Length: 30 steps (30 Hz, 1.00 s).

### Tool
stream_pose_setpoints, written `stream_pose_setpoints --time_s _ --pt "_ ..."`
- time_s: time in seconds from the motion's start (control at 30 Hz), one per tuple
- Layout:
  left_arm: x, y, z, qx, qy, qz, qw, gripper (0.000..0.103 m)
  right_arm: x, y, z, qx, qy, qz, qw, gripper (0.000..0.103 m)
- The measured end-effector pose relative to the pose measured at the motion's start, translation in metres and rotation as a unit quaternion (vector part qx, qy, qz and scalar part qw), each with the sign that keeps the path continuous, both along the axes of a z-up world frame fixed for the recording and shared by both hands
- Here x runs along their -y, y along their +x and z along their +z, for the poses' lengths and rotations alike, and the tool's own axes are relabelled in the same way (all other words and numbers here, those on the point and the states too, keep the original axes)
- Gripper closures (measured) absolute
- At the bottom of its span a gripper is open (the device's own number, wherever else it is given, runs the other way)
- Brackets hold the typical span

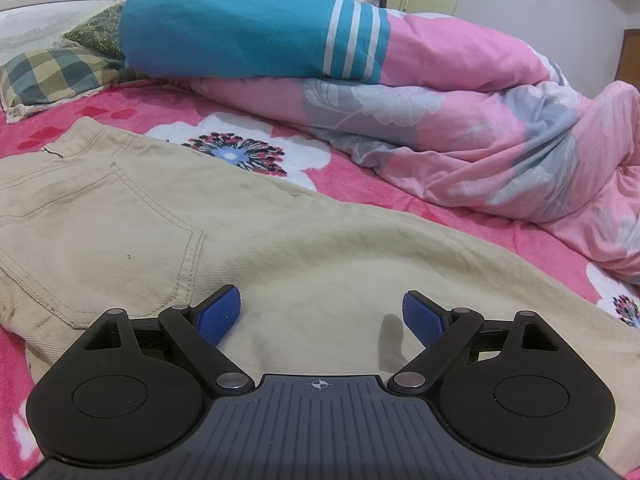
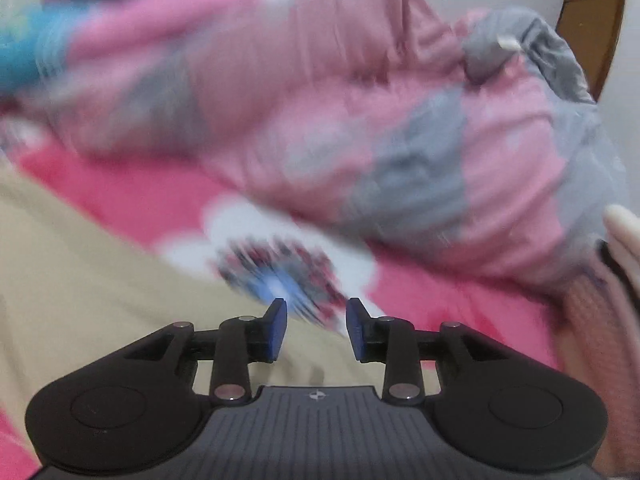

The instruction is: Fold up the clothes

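Your left gripper (image 1: 320, 314) sits low over the beige trousers (image 1: 280, 248), jaws spread wide, nothing between the blue pads (image 1: 220, 314). Cloth lies directly beneath and ahead of the fingers; whether the tips touch it cannot be told from the left wrist view.

Your right gripper (image 2: 316, 328) has its jaws at a narrower gap, also empty. The right wrist view is smeared by motion blur. Below and left of the fingers is beige cloth, probably the same trousers (image 2: 100, 280); ahead is the pink flowered bedspread (image 2: 440, 300).

Position of the garment: flat on the bedspread (image 1: 360, 184), seat side up, back pocket (image 1: 120, 240) visible. It lies on the near part of the bed, with the bunched pink duvet (image 1: 480, 120) well apart toward the far edge and the checked pillow (image 1: 52, 76) at the far left corner.

Orientation: waistband end is left and far in the left wrist view; the leg runs out to the right and off the frame. Long axis therefore crosses your left gripper's pointing direction, left to right, slightly diagonal.

Judgement: the left gripper is the nearer one to the seat and pocket; the right gripper seems to sit at the leg's far edge, further down its length. A lengthwise fold would turn on that: you would grip along the long axis, each hand on its own end. Hem end not in view; position unknown.
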<state>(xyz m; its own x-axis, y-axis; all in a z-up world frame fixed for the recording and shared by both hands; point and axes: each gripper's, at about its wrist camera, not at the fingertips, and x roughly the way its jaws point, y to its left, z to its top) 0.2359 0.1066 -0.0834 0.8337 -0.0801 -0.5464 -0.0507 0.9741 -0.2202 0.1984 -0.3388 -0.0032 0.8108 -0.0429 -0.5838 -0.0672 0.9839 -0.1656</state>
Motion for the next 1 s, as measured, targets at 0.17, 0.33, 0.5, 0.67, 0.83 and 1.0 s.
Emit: stream_pose_setpoints --time_s 0.17,0.33,0.5,0.67,0.83,1.0 --pt "0.000 -0.001 0.000 0.002 -0.001 0.000 1.0000 0.014 -0.055 0.044 -0.020 -0.041 0.027 0.140 0.989 0.066" --pt "0.000 -0.001 -0.001 0.004 -0.003 -0.001 1.0000 0.013 -0.104 0.071 -0.051 -0.068 -0.042 0.220 0.972 0.067" --pt "0.000 -0.002 -0.001 0.004 -0.002 -0.001 1.0000 0.013 -0.123 0.084 -0.065 -0.081 -0.081 0.262 0.958 0.075" --pt "0.001 -0.002 -0.001 0.005 -0.001 0.000 1.0000 0.013 -0.126 0.076 -0.072 -0.076 -0.112 0.271 0.953 0.089" --pt "0.001 -0.002 0.000 0.006 -0.002 0.000 1.0000 0.013 -0.130 0.074 -0.069 -0.058 -0.137 0.261 0.954 0.102" --pt "0.001 -0.002 0.000 0.006 -0.002 0.000 1.0000 0.013 -0.137 0.080 -0.060 -0.026 -0.173 0.237 0.956 0.103"
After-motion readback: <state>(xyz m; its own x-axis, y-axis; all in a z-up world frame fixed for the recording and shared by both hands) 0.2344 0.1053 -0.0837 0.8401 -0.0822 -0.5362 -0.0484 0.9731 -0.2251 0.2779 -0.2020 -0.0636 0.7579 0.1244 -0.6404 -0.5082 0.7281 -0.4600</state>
